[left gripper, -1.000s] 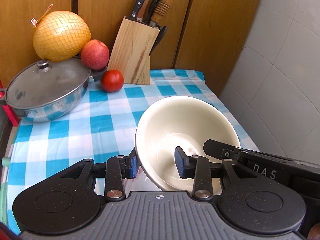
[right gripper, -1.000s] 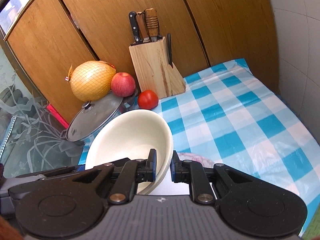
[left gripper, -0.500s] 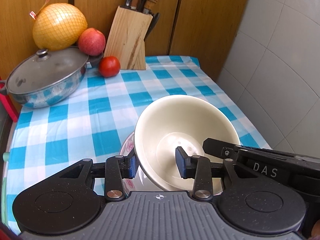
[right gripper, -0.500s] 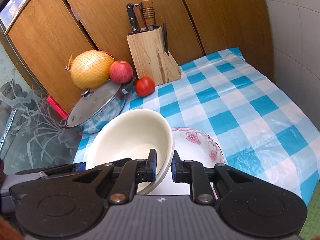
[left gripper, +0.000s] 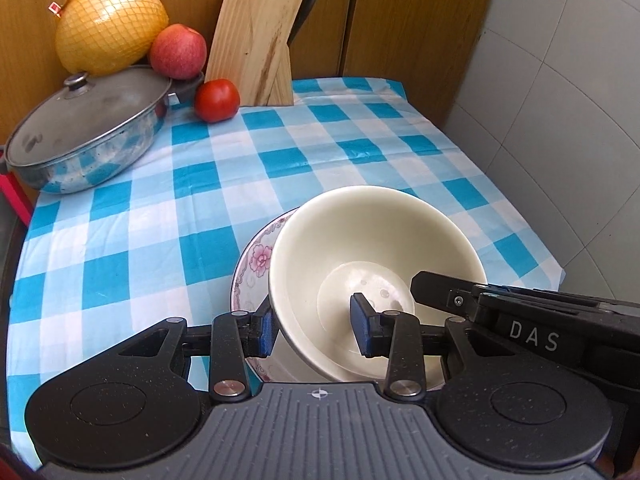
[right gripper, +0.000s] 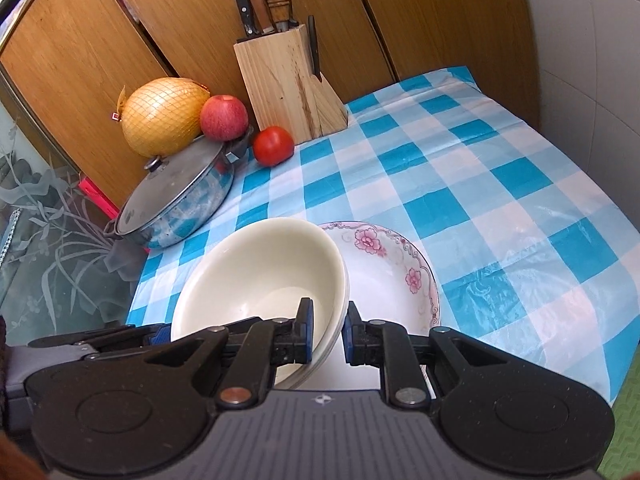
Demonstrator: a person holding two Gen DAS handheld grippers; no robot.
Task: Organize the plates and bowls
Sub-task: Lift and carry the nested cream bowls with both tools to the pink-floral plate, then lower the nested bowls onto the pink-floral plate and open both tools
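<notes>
A cream bowl [left gripper: 372,248] is held tilted over a floral plate [left gripper: 256,260] on the checked tablecloth. My left gripper [left gripper: 314,334] straddles the bowl's near left rim, with a gap between its right pad and the wall. My right gripper [right gripper: 326,334] is shut on the bowl's right rim [right gripper: 340,280]. The bowl [right gripper: 260,276] covers the plate's left part in the right wrist view; the plate [right gripper: 400,276] shows to its right. The right gripper's body [left gripper: 528,316] crosses the left wrist view at lower right.
A lidded steel pan [left gripper: 84,128], a netted pomelo [left gripper: 110,28], an apple [left gripper: 178,52], a tomato [left gripper: 217,100] and a wooden knife block [left gripper: 256,48] stand at the back left. Wooden cabinet doors are behind, a tiled wall on the right. The table edge is near right [right gripper: 600,368].
Both grippers have pulled back and lowered with the bowl. The floral plate has come into view under it, and the bowl now hangs low over the plate.
</notes>
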